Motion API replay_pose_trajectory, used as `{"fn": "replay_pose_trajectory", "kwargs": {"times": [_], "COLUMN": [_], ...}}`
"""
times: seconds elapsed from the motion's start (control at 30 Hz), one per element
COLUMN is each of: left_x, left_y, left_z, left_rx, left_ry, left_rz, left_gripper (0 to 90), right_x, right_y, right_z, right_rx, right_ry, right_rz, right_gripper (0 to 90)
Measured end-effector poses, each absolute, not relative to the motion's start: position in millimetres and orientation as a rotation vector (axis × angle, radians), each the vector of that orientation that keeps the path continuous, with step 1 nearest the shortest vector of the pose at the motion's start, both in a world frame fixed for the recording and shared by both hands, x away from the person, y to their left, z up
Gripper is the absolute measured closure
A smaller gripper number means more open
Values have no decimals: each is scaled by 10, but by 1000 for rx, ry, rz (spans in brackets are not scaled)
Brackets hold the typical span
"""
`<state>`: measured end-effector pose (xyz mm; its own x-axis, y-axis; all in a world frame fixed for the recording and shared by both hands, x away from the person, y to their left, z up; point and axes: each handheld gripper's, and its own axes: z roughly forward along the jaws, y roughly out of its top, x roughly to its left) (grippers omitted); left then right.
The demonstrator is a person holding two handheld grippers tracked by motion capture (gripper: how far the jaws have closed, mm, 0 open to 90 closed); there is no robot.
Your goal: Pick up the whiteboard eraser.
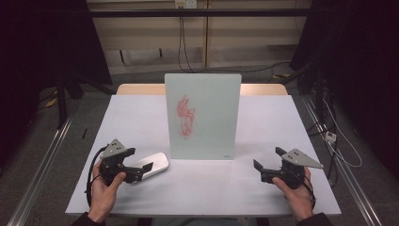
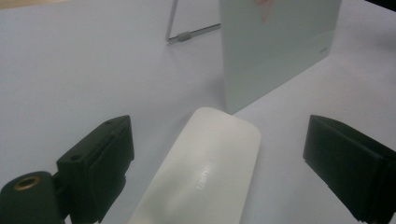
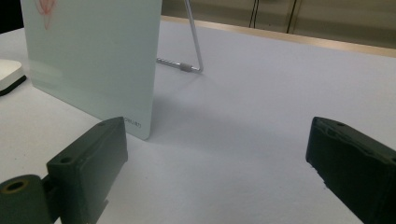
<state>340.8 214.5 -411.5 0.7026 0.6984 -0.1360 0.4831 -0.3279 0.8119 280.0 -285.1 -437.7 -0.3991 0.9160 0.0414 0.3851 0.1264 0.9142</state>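
From my remote seat I see a white table [image 1: 141,117] with a frosted glass drawing board [image 1: 203,115] standing upright near its middle, propped from behind by a thin metal wire stand [image 3: 194,46]. A loose red scribble [image 1: 185,116] marks the board's front face. Lying flat on the table just left of the board's lower left corner is a white oblong eraser [image 1: 156,165], rounded at its ends, close to the board but not touching it as far as I can tell. The person's left hand [image 1: 104,190] holds the left gripper [image 1: 143,160] low over the table, and its jaws are spread wide with the eraser lying between them; in the left gripper view the eraser [image 2: 205,168] runs up the middle of the gap with clear table on either side, so neither jaw touches it. The person's right hand [image 1: 297,192] holds the right gripper [image 1: 268,158] at the right side of the table, well apart from the board. Its jaws are also spread wide, with bare table between them, and they point toward the board's lower right corner.
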Motion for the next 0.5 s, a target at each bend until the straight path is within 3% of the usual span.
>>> {"fn": "replay_pose_trajectory", "kwargs": {"times": [0.5], "left_x": [3577], "left_y": [2072], "left_z": [-4008], "left_rx": [2130], "left_ry": [799], "left_rz": [228], "left_gripper": [75], "right_x": [2807], "right_y": [-2849], "right_z": [-4378], "right_rx": [1260], "right_ry": [1861], "right_rz": [1248], "right_gripper": [52]}}
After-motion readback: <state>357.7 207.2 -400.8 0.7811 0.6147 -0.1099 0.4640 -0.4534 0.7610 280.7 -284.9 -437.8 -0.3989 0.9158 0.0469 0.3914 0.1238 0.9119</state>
